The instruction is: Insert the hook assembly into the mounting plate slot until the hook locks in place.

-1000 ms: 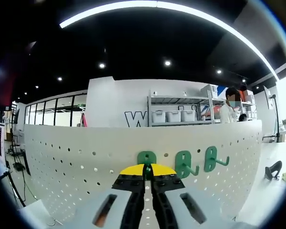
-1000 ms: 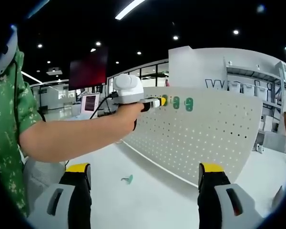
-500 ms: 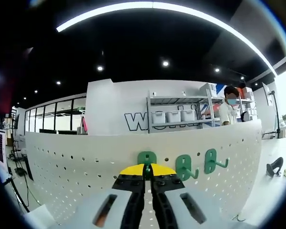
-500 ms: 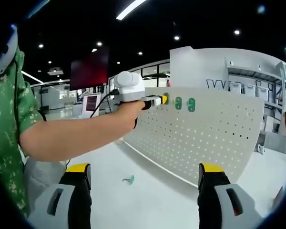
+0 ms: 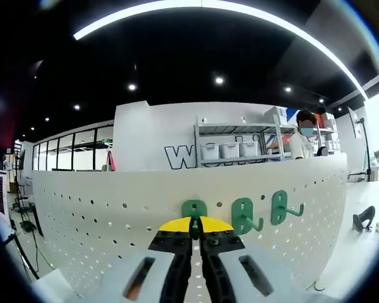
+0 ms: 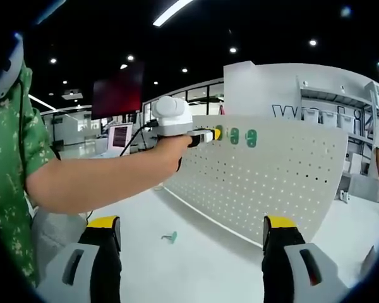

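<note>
Up against the white pegboard (image 5: pixel 101 214), in the left gripper view, the left gripper (image 5: pixel 196 228) has its yellow-tipped jaws drawn together on the lower part of a green hook (image 5: pixel 194 209), whose rounded top plate lies flat against the board just above the jaw tips. Two more green hooks sit to its right in the same row, the nearer one (image 5: pixel 244 214) just beside it and the farther one (image 5: pixel 279 207) a little beyond, each with its prong sticking out from the board. Behind the board's top edge stand a metal shelf with bins (image 5: pixel 230 150) and a person.

Across in the right gripper view, the right gripper (image 6: pixel 192 243) hangs well back from the board with its jaws wide apart and nothing between them. A bare arm reaches from a green patterned sleeve (image 6: pixel 16 151) to the left gripper (image 6: pixel 208 134), whose tip touches the board at the upper row. One loose green hook (image 6: pixel 170 237) lies on the white tabletop (image 6: pixel 202 271), well apart from both tools.

These hooks look like small moulded plastic: light, stiff, somewhat smooth, and likely to twist if pinched at the prong tip. Holding low on the stem near the plate, as the left tool does, should give the firmest push into the slot.
</note>
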`<state>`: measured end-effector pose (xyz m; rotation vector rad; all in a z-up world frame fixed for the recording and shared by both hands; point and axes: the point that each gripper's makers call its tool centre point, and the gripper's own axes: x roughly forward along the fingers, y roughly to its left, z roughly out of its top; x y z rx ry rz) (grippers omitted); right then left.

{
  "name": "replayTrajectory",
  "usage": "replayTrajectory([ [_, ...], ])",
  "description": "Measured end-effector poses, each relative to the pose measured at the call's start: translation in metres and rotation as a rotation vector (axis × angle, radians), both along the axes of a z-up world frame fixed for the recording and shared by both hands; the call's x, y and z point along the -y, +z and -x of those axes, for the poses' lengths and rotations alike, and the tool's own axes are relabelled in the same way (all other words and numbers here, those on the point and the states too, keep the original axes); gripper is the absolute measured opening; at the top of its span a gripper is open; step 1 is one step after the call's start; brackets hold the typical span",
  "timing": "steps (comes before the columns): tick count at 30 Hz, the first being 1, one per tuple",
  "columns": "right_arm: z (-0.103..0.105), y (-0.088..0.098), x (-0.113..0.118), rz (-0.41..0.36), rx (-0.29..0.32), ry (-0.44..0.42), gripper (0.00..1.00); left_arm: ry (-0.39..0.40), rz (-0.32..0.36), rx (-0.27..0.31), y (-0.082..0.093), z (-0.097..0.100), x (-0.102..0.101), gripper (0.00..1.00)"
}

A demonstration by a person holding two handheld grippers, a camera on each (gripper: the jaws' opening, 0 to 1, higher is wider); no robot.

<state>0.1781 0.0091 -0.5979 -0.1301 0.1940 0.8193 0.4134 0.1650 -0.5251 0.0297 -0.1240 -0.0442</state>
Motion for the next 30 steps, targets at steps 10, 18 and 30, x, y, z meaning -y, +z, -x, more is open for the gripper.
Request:
replayTrajectory([
  [10,-0.0011,0.0003,-0.0019,-0.001,0.001,0.002,0.95,-0.001,-0.019,-0.003,0.0013,-0.0008,-0.0003,0.03],
  [18,-0.0005,-0.0028,-0.001,0.0,-0.007,0.0,0.95,-0.008,-0.028,-0.003,0.0016,-0.0019,-0.0002,0.03],
  [30,-0.0019,-0.0017,-0.001,-0.003,-0.004,-0.003,0.95,-0.003,-0.027,-0.015,-0.0029,-0.0034,-0.0022,0.04],
])
